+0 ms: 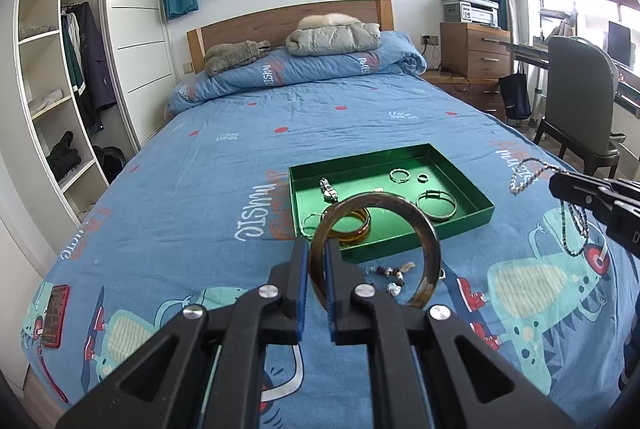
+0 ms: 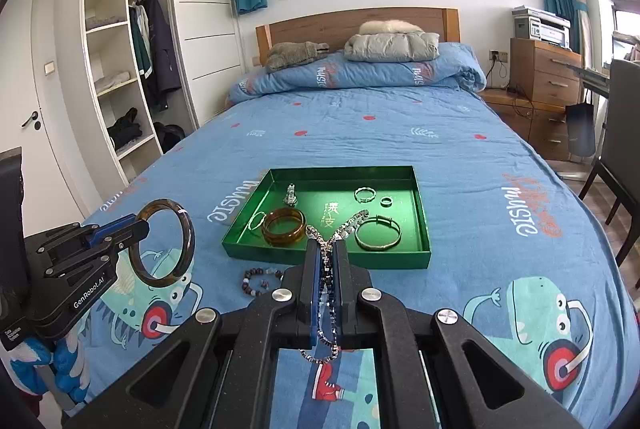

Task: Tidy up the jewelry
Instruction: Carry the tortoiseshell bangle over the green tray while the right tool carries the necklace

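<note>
Brown bangle [image 1: 376, 253] sits clamped in the left hand-held gripper [image 1: 318, 261] above the bed [image 1: 240, 133]. Right hand-held gripper [image 2: 329, 257] pinches a silver chain [image 2: 326, 309]. Green tray [image 2: 424, 213] ahead holds an amber bangle [image 2: 284, 227], rings and bracelets; a bead bracelet [image 2: 256, 279] lies before it.

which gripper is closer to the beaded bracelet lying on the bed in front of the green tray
Right, probably. The beaded bracelet lies just beside the right gripper, which holds a chain. The left gripper, holding a bangle, is farther off to the side.
</note>
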`<action>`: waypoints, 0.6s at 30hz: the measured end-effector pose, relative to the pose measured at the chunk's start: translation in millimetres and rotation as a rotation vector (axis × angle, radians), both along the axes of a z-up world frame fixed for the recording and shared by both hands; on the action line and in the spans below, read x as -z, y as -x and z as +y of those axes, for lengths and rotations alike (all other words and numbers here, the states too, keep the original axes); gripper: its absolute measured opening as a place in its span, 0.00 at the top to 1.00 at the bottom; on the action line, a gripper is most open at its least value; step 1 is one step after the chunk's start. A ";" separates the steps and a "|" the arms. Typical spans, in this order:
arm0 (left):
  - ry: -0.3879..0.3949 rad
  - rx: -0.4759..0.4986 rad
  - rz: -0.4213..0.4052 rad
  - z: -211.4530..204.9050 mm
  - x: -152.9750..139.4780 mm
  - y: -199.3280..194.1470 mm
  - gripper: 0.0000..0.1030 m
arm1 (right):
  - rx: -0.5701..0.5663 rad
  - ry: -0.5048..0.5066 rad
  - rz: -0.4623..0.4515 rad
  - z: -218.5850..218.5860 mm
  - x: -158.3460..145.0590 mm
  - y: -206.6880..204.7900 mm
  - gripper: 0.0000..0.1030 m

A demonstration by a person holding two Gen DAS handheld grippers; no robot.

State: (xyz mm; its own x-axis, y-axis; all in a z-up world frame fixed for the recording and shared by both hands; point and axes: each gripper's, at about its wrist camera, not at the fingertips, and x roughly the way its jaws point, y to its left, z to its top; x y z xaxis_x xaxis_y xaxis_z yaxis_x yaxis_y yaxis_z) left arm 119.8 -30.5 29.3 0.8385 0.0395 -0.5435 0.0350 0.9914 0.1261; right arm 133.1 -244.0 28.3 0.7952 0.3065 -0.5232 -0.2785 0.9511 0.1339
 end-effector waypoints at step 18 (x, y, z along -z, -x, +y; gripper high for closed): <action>-0.054 -0.029 -0.007 -1.5 5.5 -122.9 0.93 | -0.017 0.020 -0.026 14.8 -2.7 -114.2 0.95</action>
